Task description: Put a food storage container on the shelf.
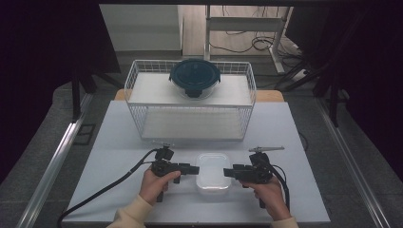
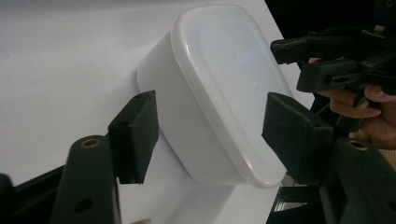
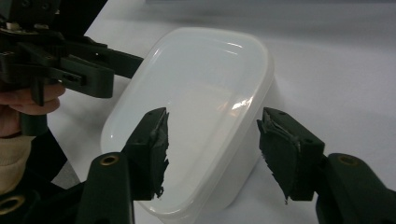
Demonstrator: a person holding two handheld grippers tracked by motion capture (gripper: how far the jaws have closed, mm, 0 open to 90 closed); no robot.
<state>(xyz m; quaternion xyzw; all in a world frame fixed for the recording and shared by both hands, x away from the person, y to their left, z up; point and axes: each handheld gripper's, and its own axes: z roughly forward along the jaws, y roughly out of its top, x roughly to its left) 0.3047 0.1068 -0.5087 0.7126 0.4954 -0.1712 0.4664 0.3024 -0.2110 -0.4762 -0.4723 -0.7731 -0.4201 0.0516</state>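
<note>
Near edge of the white counter (image 1: 119, 142): a lidded white plastic container (image 1: 213, 172), standing upright on its base, midway between the two hands. Left tool (image 1: 192, 169) held level at the container's left side, jaws pointing right; right tool (image 1: 229, 172) held level at its right side, jaws pointing left, the two facing each other across the container. In the left gripper view, left tool (image 2: 210, 135) partly open, its jaws straddling the container's near end, one black pad beside the wall and the other over the lid's rim; no firm press to be made out, so nothing clamped yet. In the right gripper view, right tool (image 3: 210, 149) likewise partly open, one worn pad over the lid and the other just off the far side wall, a slim gap visible there; no hold on the container. Farther back on the counter: a white wire basket (image 1: 190, 100) with a flat white shelf across it, and on that shelf a round container with a dark blue lid (image 1: 195, 77), well apart from the hands.
</note>
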